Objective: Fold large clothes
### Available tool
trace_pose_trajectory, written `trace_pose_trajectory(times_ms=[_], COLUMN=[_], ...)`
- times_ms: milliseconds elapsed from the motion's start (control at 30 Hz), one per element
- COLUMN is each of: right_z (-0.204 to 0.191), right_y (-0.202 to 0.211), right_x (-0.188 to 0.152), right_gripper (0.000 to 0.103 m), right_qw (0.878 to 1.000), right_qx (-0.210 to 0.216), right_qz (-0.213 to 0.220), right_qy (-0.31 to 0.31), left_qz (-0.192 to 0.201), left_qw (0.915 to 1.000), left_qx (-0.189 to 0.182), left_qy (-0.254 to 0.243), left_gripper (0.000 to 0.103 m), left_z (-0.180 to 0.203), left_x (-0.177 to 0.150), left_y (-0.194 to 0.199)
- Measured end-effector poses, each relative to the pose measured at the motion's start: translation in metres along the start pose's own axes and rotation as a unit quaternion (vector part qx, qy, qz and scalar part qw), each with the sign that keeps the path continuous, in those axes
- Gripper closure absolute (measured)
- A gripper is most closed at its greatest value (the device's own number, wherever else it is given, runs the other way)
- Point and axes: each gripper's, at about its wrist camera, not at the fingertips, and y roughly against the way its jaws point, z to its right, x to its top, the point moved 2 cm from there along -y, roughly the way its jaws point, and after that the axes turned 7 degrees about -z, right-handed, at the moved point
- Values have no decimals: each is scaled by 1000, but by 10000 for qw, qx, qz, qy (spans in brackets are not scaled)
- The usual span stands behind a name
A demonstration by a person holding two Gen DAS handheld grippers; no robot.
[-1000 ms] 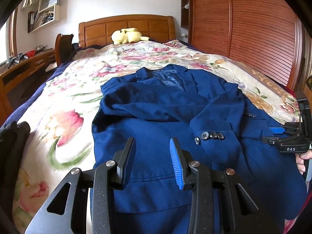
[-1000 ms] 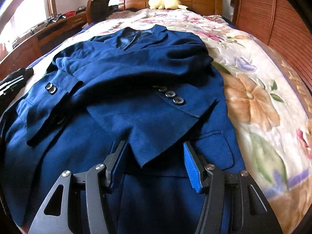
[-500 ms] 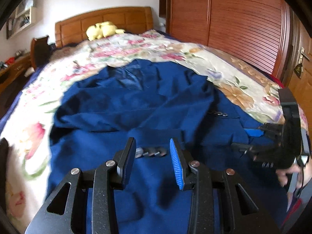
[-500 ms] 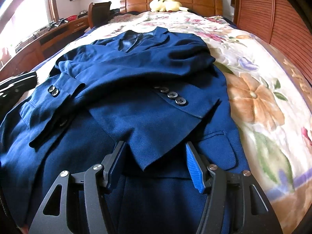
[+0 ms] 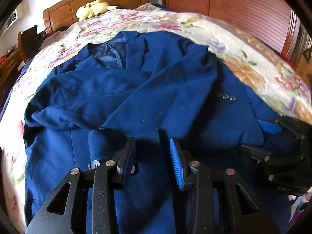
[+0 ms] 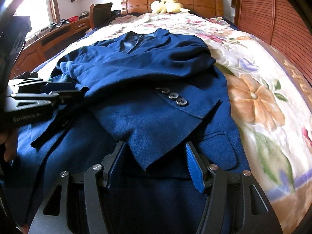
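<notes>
Bedroom: bed w/ floral bedspread, wooden headboard at far end, blue jacket spread flat on top.

Jacket lies collar toward headboard, both sleeves folded across its front, cuff buttons showing on the upper sleeve. Left gripper hovers over the near hem, jaws apart w/ nothing pinched; another button sits just by its left finger. Right gripper also spread, wider, a sleeve-cuff corner lying btwn its fingers but not squeezed. Yellow plush toy by the headboard; wooden wardrobe beside bed.
</notes>
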Motion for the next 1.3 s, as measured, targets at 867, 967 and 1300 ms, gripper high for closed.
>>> trace_pose_trajectory(times_ms=[867, 967, 1300], right_z=[-4, -4, -51], right_y=[2, 6, 33], right_x=[-1, -1, 48], right_gripper=[41, 41, 42], right_qw=[9998, 9997, 9964], right_qx=[-137, -176, 513], right_qz=[59, 104, 318], right_qy=[89, 102, 602], left_qz=[982, 891, 730], left_qw=[9935, 9950, 9968], left_qx=[-501, -354, -306], left_qy=[-292, -276, 107], left_gripper=[103, 101, 73], left_z=[-8, -16, -61], left_x=[-53, -62, -113], left_y=[131, 128, 123])
